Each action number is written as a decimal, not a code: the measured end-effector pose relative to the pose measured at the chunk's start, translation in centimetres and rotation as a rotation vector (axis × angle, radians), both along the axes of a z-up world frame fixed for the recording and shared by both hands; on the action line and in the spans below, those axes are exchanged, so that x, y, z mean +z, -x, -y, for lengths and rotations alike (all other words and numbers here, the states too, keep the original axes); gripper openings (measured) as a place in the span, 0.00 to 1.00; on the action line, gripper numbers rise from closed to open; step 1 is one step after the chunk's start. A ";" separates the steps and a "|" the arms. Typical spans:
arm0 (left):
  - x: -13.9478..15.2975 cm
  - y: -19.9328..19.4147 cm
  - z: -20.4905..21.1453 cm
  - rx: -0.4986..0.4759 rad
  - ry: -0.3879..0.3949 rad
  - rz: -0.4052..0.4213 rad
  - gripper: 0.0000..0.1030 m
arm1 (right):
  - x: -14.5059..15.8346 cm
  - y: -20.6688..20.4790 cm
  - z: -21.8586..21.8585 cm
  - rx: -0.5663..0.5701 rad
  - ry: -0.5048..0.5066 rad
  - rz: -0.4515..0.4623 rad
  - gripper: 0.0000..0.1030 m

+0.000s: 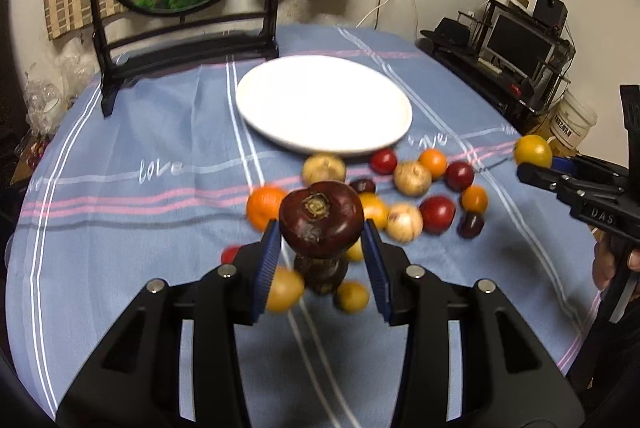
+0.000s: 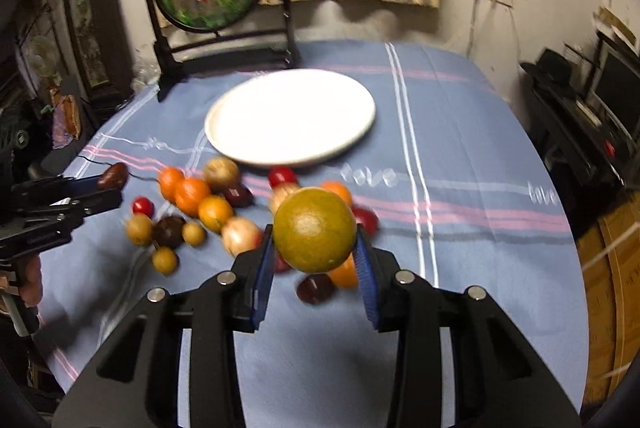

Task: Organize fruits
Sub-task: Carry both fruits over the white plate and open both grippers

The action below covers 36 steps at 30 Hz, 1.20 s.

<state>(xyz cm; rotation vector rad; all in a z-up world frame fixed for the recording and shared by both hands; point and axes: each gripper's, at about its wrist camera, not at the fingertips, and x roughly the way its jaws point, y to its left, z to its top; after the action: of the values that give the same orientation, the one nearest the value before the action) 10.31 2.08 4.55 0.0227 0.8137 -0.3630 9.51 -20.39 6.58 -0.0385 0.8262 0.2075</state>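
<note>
Each hand-held gripper is clamped on one fruit above the counter, the left hand-held gripper on a dark purple mangosteen and the right hand-held gripper on a yellow-green orange, apparently to carry them from the scattered fruit pile to the bare white plate just beyond.

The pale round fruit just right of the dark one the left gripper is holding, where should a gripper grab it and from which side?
Judging by its round shape, grip the pale fruit across its widest middle, coming down from above. Neighbours crowd it: an orange fruit on its left, a red fruit on its right, so place the fingers front and back.
</note>
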 end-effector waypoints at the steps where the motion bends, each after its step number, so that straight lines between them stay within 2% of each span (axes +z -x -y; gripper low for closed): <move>1: 0.3 -0.7 0.3 0.000 0.000 0.004 0.41 | 0.3 -0.8 -0.6 0.012 0.007 0.010 0.37; 4: 0.7 -3.5 1.1 0.004 0.012 -0.017 0.41 | 0.7 -3.4 -2.0 0.049 -0.008 0.016 0.37; 8: 0.0 -7.9 2.7 0.041 -0.038 -0.029 0.41 | -0.1 -7.8 -3.5 0.057 -0.018 -0.009 0.37; 14: -3.0 -14.8 3.8 0.086 -0.050 -0.147 0.41 | -3.1 -14.1 -5.3 0.061 0.003 -0.097 0.37; 21: -5.2 -19.9 4.2 0.129 -0.051 -0.216 0.41 | -6.9 -19.4 -5.7 0.036 0.041 -0.201 0.37; 24: -5.9 -21.0 4.1 0.145 -0.044 -0.242 0.41 | -7.8 -20.5 -5.8 0.017 0.053 -0.232 0.38; 25: -6.1 -21.3 4.0 0.152 -0.038 -0.247 0.45 | -7.9 -20.8 -5.9 0.017 0.066 -0.242 0.39; 26: -6.2 -21.4 3.9 0.165 -0.034 -0.244 0.58 | -7.9 -20.9 -6.0 0.016 0.079 -0.243 0.45; 27: -6.1 -21.5 3.8 0.173 -0.035 -0.239 0.60 | -7.8 -21.0 -6.0 0.010 0.089 -0.230 0.54; 29: -5.7 -21.4 3.9 0.178 -0.038 -0.222 0.67 | -6.9 -20.5 -5.9 -0.003 0.084 -0.177 0.60; 36: -3.5 -18.5 3.2 0.163 -0.041 -0.164 0.76 | -4.2 -18.1 -4.7 0.001 0.015 -0.119 0.60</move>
<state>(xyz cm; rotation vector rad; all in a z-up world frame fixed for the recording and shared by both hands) 28.83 -1.12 1.08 -0.0354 0.9783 -0.1958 27.57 -15.73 2.38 -0.0408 0.9464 0.2057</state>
